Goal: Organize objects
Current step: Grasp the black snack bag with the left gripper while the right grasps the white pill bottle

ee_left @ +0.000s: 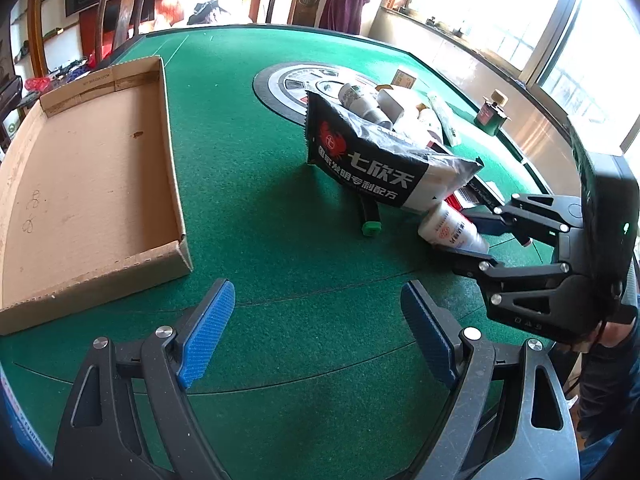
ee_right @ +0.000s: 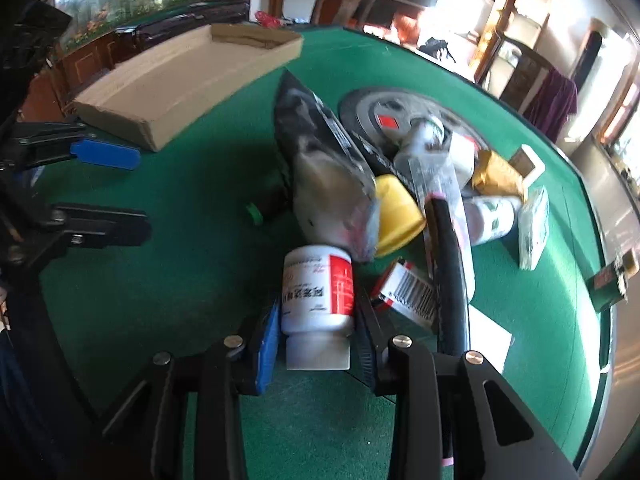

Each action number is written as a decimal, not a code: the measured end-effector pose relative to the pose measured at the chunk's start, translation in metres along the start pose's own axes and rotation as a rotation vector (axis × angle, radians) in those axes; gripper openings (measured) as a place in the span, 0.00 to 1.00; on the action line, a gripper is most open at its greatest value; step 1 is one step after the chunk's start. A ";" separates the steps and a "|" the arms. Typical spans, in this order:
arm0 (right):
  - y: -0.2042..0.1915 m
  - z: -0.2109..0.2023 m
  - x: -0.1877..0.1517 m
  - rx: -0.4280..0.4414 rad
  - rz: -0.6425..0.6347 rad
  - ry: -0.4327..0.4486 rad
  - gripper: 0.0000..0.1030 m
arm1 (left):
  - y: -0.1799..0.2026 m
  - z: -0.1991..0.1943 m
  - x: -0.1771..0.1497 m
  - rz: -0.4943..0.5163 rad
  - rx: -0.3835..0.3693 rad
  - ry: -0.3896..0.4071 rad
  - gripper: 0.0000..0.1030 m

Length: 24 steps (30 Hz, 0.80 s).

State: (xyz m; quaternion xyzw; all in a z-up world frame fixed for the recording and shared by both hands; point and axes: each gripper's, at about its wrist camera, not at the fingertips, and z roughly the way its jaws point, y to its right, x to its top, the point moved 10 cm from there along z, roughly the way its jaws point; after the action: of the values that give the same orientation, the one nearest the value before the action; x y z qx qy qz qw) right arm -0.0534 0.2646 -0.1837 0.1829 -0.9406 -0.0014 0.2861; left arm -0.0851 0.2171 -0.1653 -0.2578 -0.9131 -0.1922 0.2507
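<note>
At lower centre of the right wrist view, the right gripper (ee_right: 316, 332) clasps a white bottle (ee_right: 318, 296); the left gripper (ee_left: 318, 320) stands released over the green table (ee_left: 280, 240), right of the box (ee_left: 88, 184).

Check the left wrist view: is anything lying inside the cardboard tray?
No, the cardboard tray shows only its bare brown floor, while the black snack bag and the bottles lie on the green felt.
</note>
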 end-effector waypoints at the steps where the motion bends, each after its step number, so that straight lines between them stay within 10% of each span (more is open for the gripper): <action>1: 0.000 0.000 -0.001 0.005 -0.001 0.005 0.33 | 0.001 0.000 0.000 -0.002 -0.003 -0.002 0.84; 14: 0.046 -0.035 -0.010 0.215 0.273 0.222 0.33 | 0.033 -0.014 0.072 -0.169 -0.189 0.009 0.84; 24: 0.078 -0.058 -0.012 0.228 0.391 0.322 0.33 | 0.049 0.037 0.100 -0.314 -0.079 -0.090 0.84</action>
State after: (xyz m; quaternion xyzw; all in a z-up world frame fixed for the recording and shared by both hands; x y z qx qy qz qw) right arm -0.0396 0.3471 -0.1337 0.0268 -0.8946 0.1887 0.4043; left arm -0.1451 0.3111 -0.1279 -0.1301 -0.9442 -0.2529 0.1661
